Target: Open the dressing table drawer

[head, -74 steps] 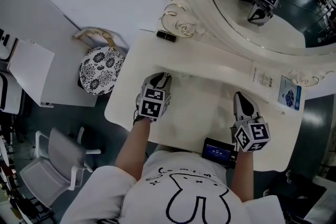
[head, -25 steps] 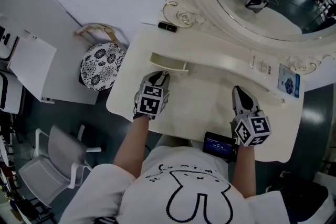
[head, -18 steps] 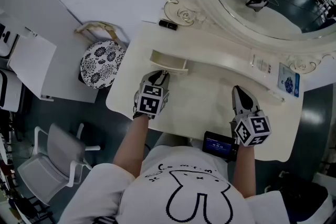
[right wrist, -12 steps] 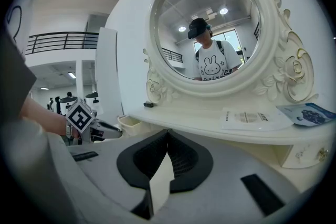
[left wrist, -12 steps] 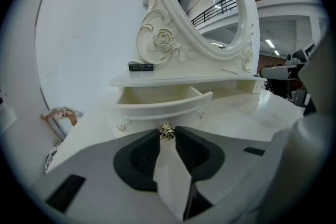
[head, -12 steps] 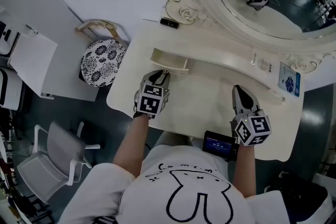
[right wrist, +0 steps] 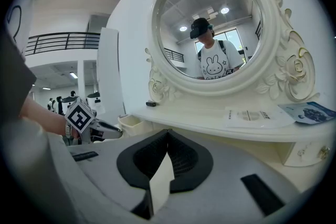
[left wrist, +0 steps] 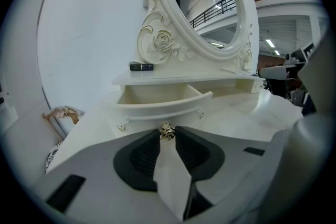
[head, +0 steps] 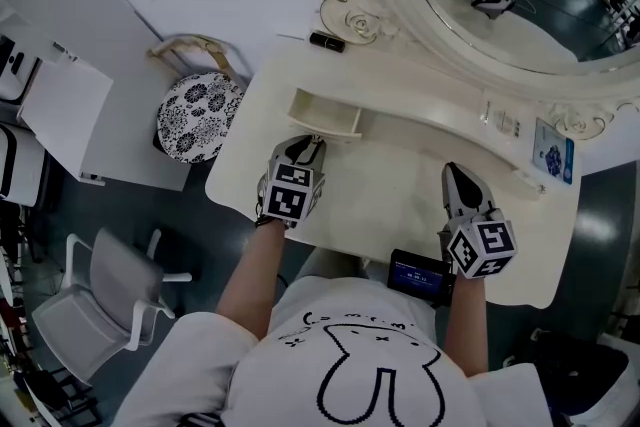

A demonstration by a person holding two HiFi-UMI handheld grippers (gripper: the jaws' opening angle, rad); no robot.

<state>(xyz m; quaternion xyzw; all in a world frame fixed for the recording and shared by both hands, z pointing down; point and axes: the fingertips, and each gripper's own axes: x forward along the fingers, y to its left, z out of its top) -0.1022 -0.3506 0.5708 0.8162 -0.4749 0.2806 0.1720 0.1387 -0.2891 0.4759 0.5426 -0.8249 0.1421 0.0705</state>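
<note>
Grey left tool [left wrist: 167, 135] with black ribbed pads: jaws closed on the small gold round knob [left wrist: 167, 132], gripped right at the tips. Knob sits on the curved front of the cream little dressing table drawer [head: 325, 112]. Drawer is open, sticking out toward the near side from under the low shelf at the mirror foot, far left of the cream glossy worktop [head: 400, 205]. From the left gripper view its inside walls show above the front panel.

Right tool [right wrist: 167, 135]: jaws closed together, nothing between them. It hovers over the right part of the worktop [head: 455, 177], well apart from the drawer, pointing at the big oval white-framed mirror [head: 520, 5].

Small black stick-shaped item [head: 327, 42] lies on the shelf just beyond the drawer, beside the mirror's scroll carving. White leaflet and blue printed card [head: 551, 163] lie on the shelf at the right. Black flat device with a lit screen [head: 417, 277] sits at the near edge, just left of the right tool's marker cube. Round black-and-white floral stool [head: 197, 115] stands on the floor left of the worktop.
</note>
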